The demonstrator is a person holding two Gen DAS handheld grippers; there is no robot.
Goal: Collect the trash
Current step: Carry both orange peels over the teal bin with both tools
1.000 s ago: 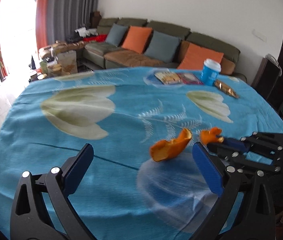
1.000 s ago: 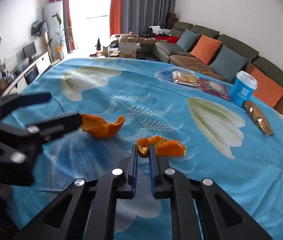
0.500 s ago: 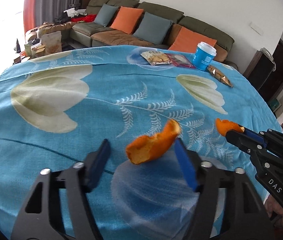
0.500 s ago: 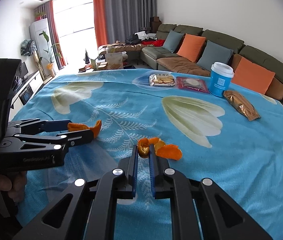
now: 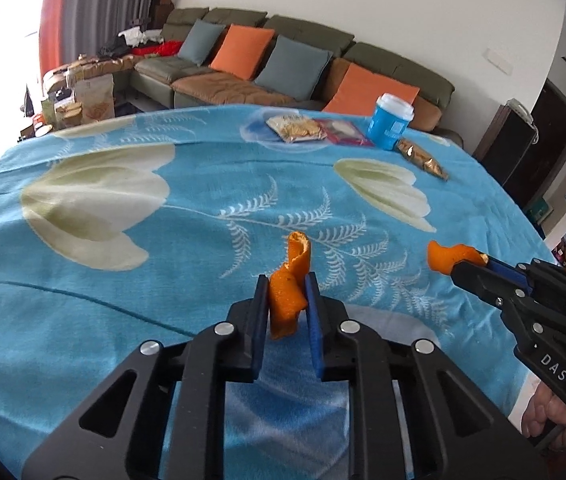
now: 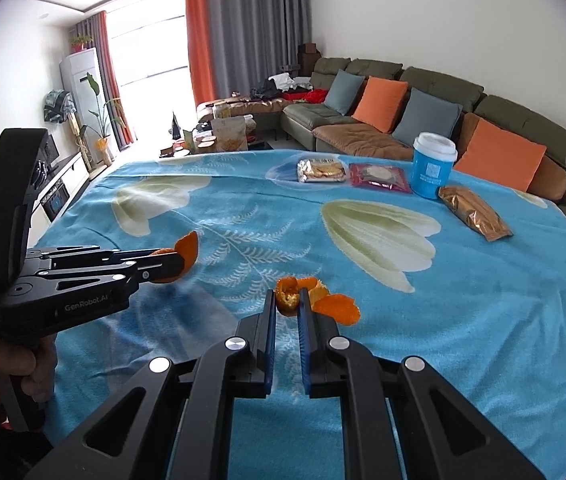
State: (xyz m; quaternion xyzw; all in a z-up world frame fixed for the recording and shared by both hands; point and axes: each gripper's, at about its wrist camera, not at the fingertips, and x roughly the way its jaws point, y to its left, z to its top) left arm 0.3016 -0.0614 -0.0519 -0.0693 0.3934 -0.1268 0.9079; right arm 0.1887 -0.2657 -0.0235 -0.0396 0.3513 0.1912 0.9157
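Both grippers are matte black plastic with silver screw heads and blue-lined fingers (image 5: 314,322). The left gripper (image 6: 171,262) carries "GenRobot.AI" lettering; the right gripper (image 5: 471,266) reads "DAS". Bare-skinned hands (image 6: 15,368) grip the handles.

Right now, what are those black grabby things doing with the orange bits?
A person is picking up orange peels off a table covered with a blue flowered cloth. The left tool is clamped on one curled peel, and the right tool is clamped on another peel. Both peels look lifted off the cloth. At the far end sit a blue cup and some snack packets, not picked up.
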